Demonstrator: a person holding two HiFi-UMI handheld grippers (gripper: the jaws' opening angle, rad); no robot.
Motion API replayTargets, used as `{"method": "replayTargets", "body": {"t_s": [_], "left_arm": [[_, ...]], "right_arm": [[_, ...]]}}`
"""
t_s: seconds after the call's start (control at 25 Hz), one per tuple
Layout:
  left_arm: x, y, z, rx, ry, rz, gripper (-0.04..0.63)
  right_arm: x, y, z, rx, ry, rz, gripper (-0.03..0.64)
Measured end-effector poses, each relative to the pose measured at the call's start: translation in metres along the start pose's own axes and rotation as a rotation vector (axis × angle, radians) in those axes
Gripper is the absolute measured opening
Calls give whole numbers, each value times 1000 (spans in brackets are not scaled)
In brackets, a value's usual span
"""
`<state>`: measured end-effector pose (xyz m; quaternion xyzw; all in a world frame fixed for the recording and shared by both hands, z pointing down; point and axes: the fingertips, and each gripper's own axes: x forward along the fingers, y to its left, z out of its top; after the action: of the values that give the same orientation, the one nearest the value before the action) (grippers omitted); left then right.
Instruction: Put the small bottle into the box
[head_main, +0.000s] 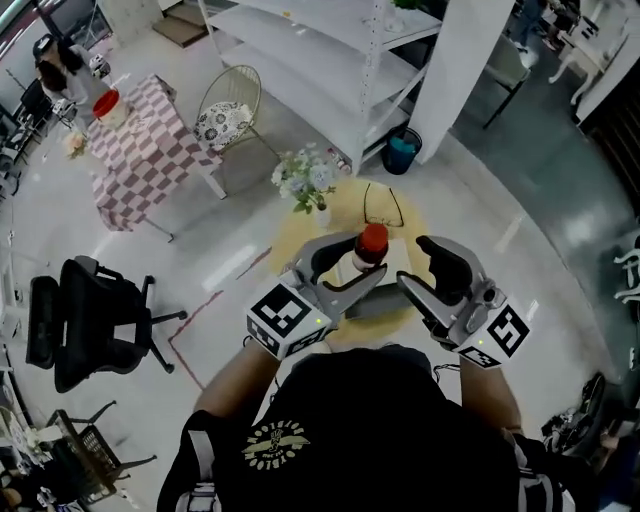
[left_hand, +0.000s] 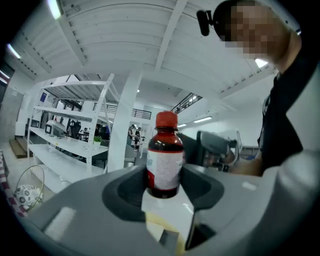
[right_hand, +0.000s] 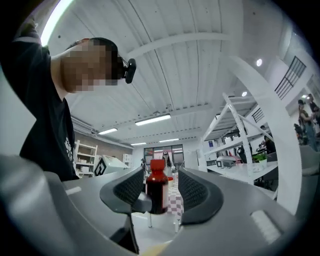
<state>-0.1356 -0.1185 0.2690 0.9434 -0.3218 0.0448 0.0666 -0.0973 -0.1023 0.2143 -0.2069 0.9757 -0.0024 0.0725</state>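
The small bottle (head_main: 368, 247), dark with a red cap and a white label, stands upright between the jaws of my left gripper (head_main: 356, 268), which is shut on its lower body. In the left gripper view the bottle (left_hand: 164, 156) fills the gap of that gripper (left_hand: 164, 186), and a white flap of the box (left_hand: 168, 207) shows right under it. My right gripper (head_main: 414, 266) is to the bottle's right with its jaws apart and nothing in them. In the right gripper view the bottle (right_hand: 156, 187) shows beyond the gripper (right_hand: 157, 194). The pale box (head_main: 384, 298) lies low between both grippers.
Under the grippers is a round yellow table (head_main: 296, 238) with a flower vase (head_main: 306, 182) at its far edge. Farther off stand a wire chair (head_main: 229, 106), a checkered table (head_main: 140, 150), white shelving (head_main: 330, 60), a blue bin (head_main: 402, 152) and a black office chair (head_main: 92, 322).
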Motion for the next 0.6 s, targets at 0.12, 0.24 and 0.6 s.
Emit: {"method": "replayTargets", "body": {"t_s": [0.12, 0.24, 0.6], "left_arm": [[2, -7, -35, 15, 47, -46, 0], [5, -17, -56, 23, 74, -86, 0], [26, -36, -104, 134, 117, -106, 0]], "right_arm": [[23, 16, -10, -50, 71, -20, 242], [29, 22, -26, -54, 166, -40, 255], [4, 9, -85, -3, 371, -115, 220]]}}
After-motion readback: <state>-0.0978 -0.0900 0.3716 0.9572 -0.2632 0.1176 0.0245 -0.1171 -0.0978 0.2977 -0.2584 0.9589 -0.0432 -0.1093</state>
